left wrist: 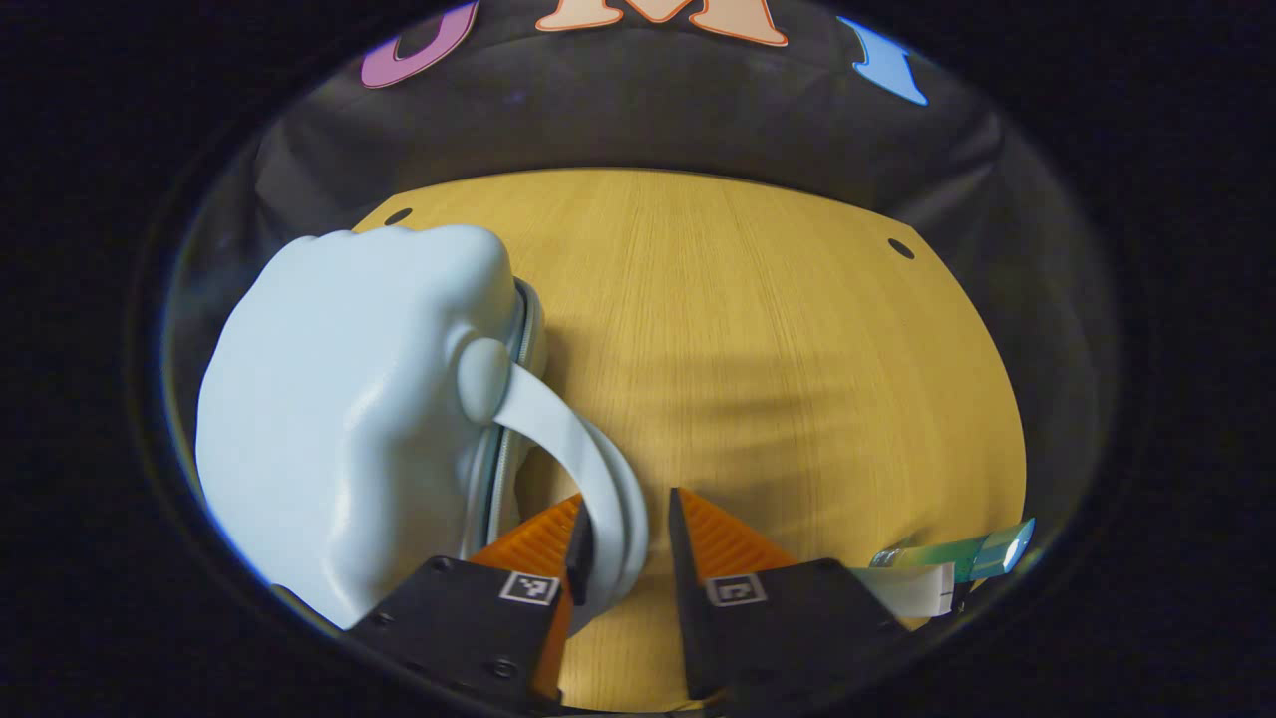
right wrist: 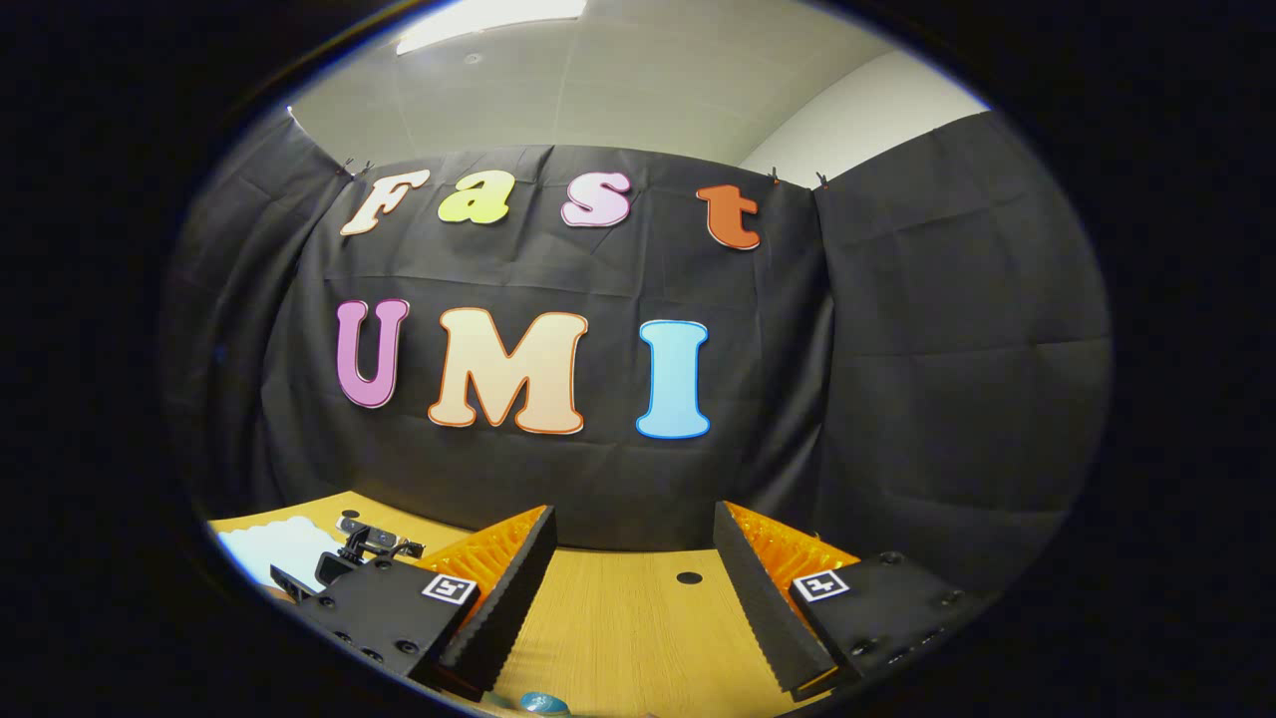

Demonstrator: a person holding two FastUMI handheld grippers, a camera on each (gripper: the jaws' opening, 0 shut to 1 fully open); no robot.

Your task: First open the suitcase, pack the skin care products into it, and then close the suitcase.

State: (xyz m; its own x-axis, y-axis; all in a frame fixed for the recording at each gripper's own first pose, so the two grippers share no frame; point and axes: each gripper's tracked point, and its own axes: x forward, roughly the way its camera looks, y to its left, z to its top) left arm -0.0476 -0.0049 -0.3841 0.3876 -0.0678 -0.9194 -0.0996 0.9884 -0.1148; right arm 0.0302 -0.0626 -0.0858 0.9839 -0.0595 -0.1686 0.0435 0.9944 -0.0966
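A pale blue hard-shell suitcase [left wrist: 349, 419] lies on the wooden table [left wrist: 758, 339], its zipper seam closed along the edge facing me. Its curved handle [left wrist: 588, 459] arches down between the fingers of my left gripper [left wrist: 626, 509], resting against the left pad with a thin gap to the right pad, so the gripper is open around it. A green tube [left wrist: 982, 550] and a white tube [left wrist: 912, 588] lie at the table's lower right. My right gripper [right wrist: 633, 514] is open with nothing between its fingers, raised and facing the booth wall. The suitcase [right wrist: 274, 543] shows low on the left there.
In the right gripper view a black mount with a small camera [right wrist: 364, 546] sits beside the suitcase. A small round teal object [right wrist: 543, 704] peeks at the bottom edge. Table holes [left wrist: 900, 248] mark the far corners.
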